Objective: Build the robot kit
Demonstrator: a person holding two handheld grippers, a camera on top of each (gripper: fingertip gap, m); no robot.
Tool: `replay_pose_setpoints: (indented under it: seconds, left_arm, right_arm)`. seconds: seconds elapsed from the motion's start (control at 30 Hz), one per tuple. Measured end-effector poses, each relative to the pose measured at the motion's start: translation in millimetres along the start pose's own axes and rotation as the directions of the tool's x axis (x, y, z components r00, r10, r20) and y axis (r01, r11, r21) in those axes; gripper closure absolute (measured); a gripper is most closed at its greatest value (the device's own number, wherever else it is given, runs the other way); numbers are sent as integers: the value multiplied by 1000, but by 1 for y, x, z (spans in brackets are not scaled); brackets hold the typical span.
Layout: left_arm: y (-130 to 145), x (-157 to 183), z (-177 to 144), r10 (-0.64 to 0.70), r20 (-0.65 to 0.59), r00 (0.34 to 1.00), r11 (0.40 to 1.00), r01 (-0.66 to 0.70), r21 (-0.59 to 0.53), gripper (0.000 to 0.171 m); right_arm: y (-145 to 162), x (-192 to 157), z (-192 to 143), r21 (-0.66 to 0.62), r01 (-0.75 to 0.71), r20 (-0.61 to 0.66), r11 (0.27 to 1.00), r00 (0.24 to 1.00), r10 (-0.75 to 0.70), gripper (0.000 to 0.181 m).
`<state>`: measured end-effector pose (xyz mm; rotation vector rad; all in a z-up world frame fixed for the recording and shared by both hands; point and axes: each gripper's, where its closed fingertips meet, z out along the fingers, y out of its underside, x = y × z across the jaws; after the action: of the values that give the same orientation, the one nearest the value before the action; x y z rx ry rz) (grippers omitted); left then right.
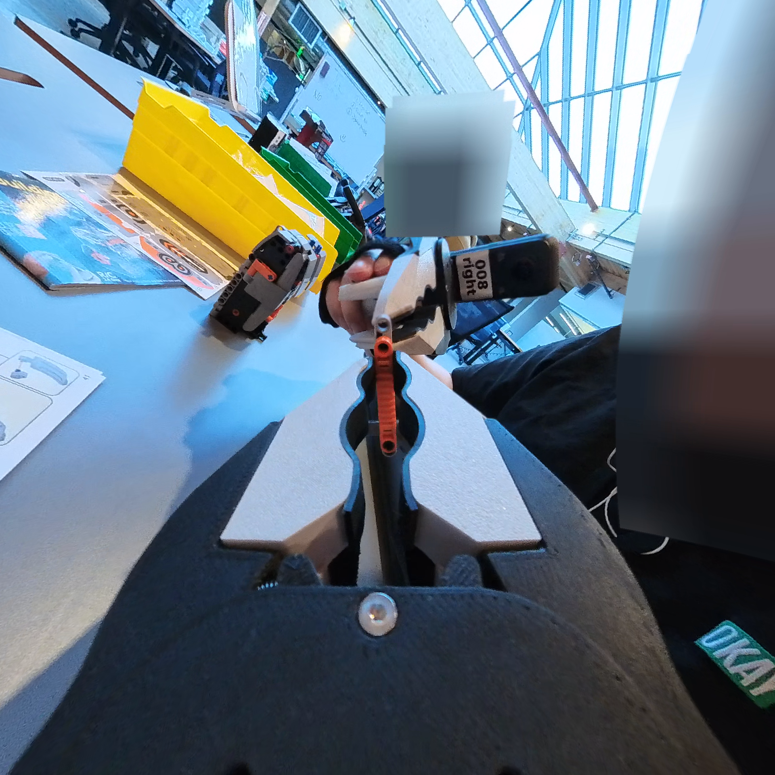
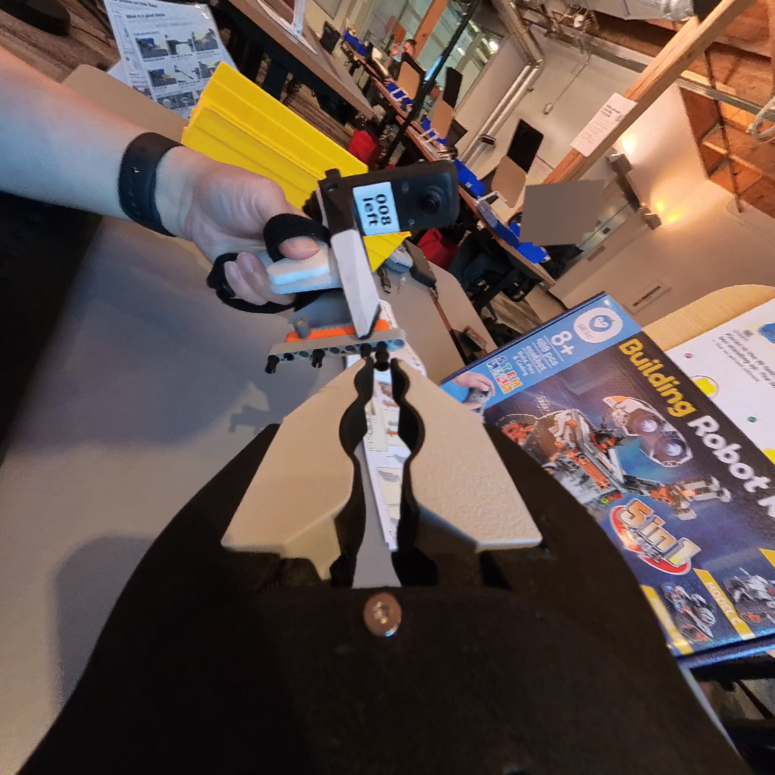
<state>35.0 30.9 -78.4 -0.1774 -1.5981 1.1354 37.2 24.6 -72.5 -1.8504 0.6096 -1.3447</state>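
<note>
My left gripper (image 1: 383, 361) is shut on an orange toothed beam (image 1: 386, 394) joined to a grey holed beam (image 1: 382, 326), held above the table (image 1: 126, 482). In the right wrist view the left gripper (image 2: 363, 331) clamps that grey beam (image 2: 335, 347) from above, with the orange beam (image 2: 323, 334) on top. Several black pins stick out of the grey beam. My right gripper (image 2: 379, 364) is shut on one black pin (image 2: 380, 355) near the beam's right end. The right gripper also shows in the left wrist view (image 1: 394, 326), at the grey beam's far end.
A grey, black and orange brick model (image 1: 268, 285) stands on the table by a yellow bin (image 1: 209, 167) and a green bin (image 1: 318, 184). A printed box (image 2: 629, 461) lies at the right, and instruction sheets (image 1: 33, 390) at the left. A person in black (image 1: 545, 398) sits close. Only a small space, under 4 cm, lies between the two pairs of fingers.
</note>
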Motion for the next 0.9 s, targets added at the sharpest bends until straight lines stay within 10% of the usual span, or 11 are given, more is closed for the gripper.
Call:
replay_pose_setpoints:
  seconds: [0.9]
  left_arm:
    - [-16,4,-4,13,-32,999,992,-9,123,166]
  right_arm:
    - [-7,-2,-3,51,-56,13,997,998,55,176]
